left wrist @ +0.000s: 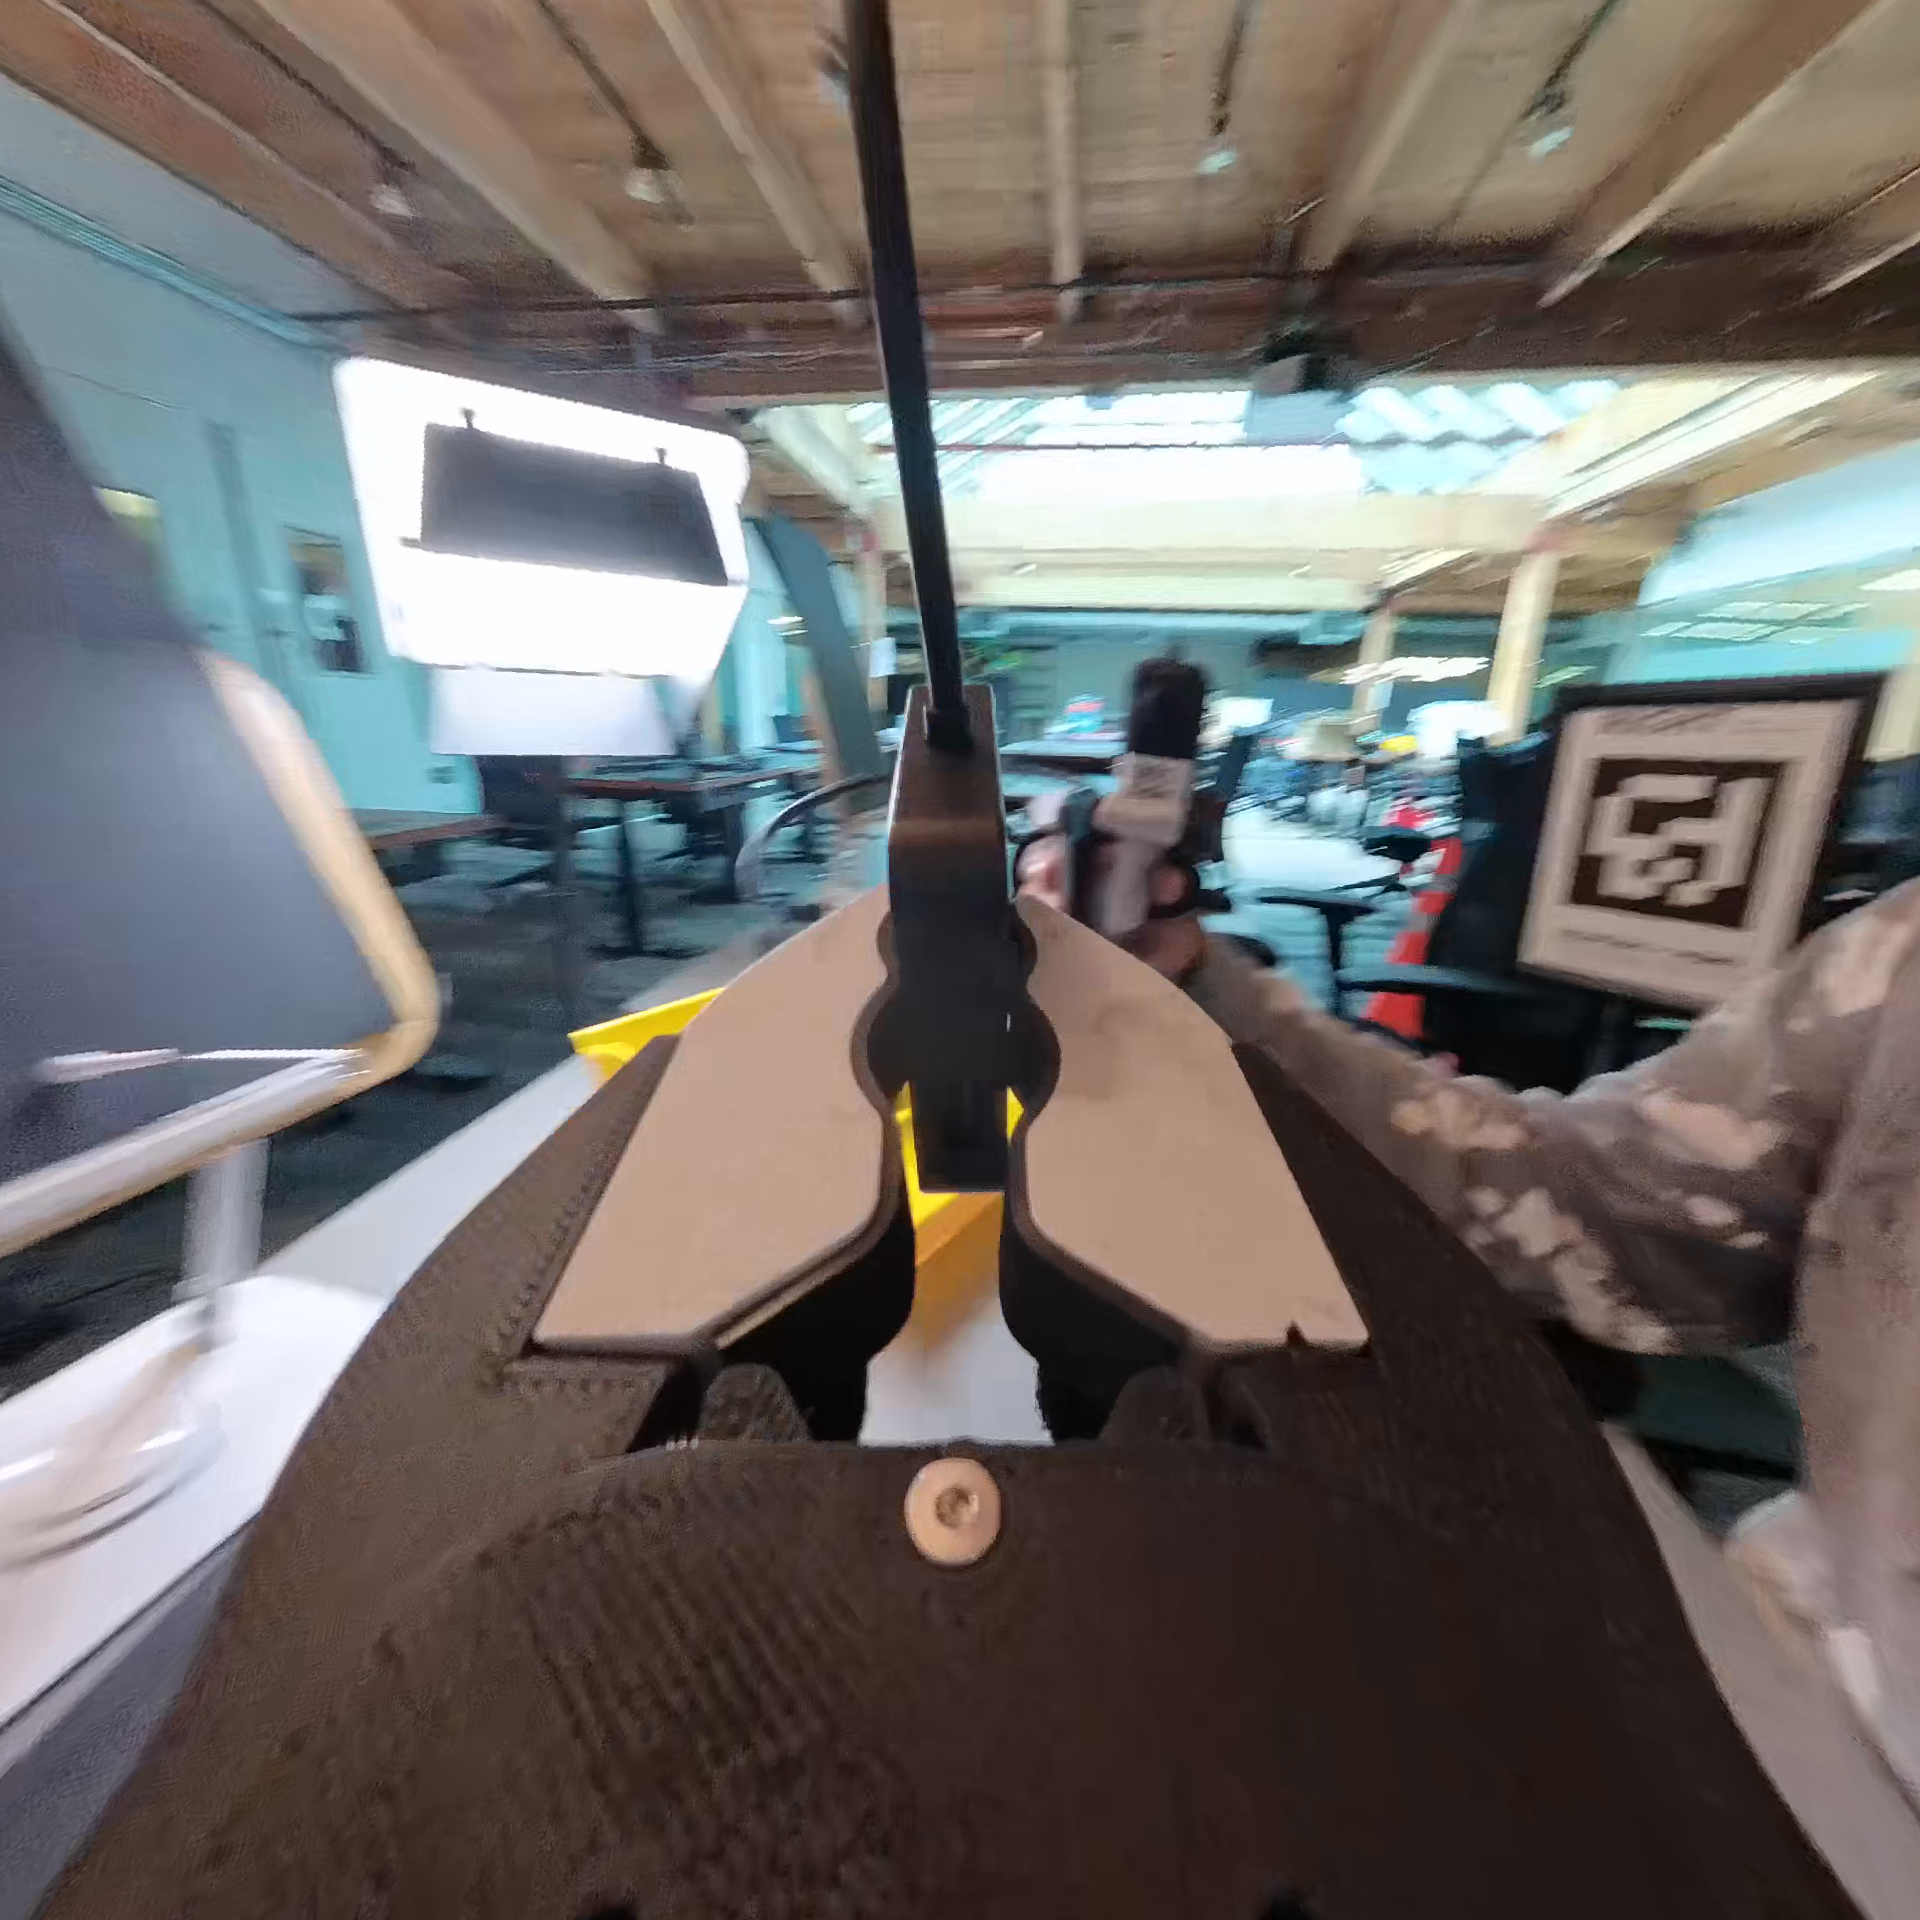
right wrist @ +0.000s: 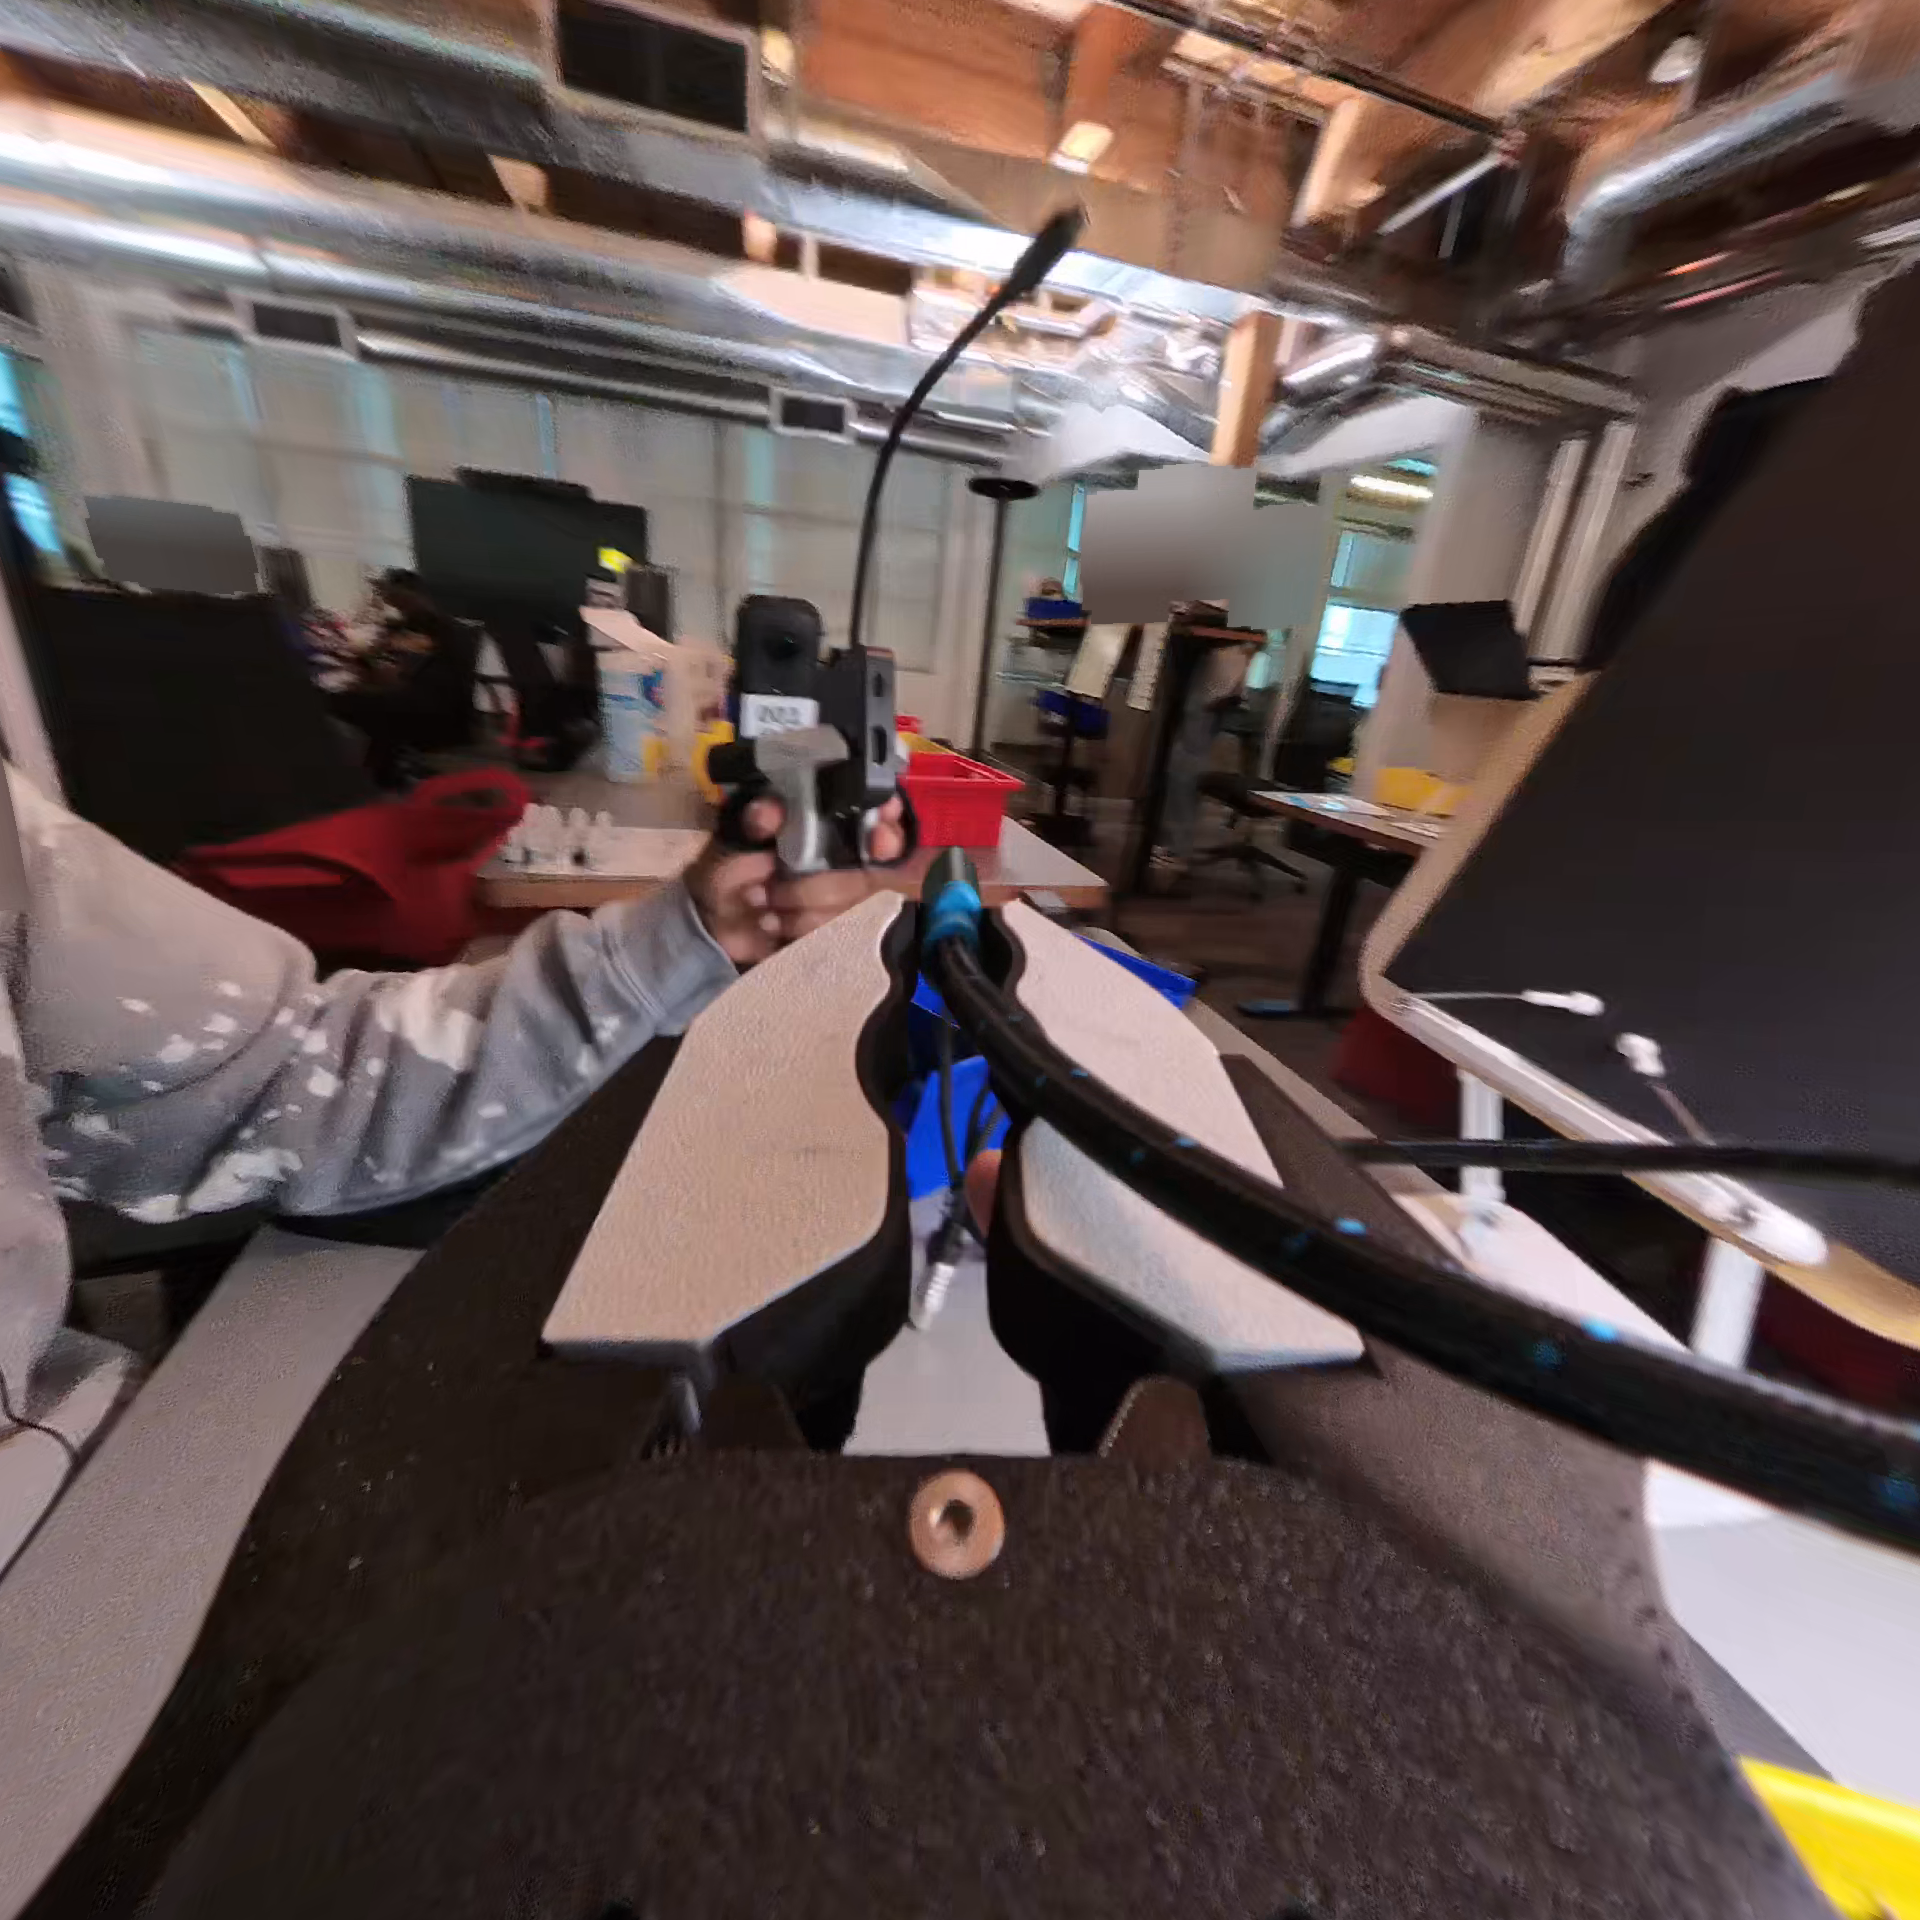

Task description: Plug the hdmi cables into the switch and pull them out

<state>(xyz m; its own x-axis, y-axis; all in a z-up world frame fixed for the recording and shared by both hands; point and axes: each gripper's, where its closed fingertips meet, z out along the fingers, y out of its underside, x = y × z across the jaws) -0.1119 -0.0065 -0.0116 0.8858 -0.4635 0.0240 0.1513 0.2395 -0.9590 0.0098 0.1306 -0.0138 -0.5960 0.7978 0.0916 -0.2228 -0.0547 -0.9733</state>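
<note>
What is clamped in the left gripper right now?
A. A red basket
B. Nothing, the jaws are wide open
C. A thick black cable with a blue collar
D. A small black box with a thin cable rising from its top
D: in the left wrist view the left gripper has its jaws shut on a small black box, and a thin cable runs up from the box's top.

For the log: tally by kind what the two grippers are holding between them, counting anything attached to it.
Switch: 1, in the left gripper
HDMI cables: 2, a black cable entering the switch's top and a blue-flecked cable in the right gripper
Total: 3
</note>
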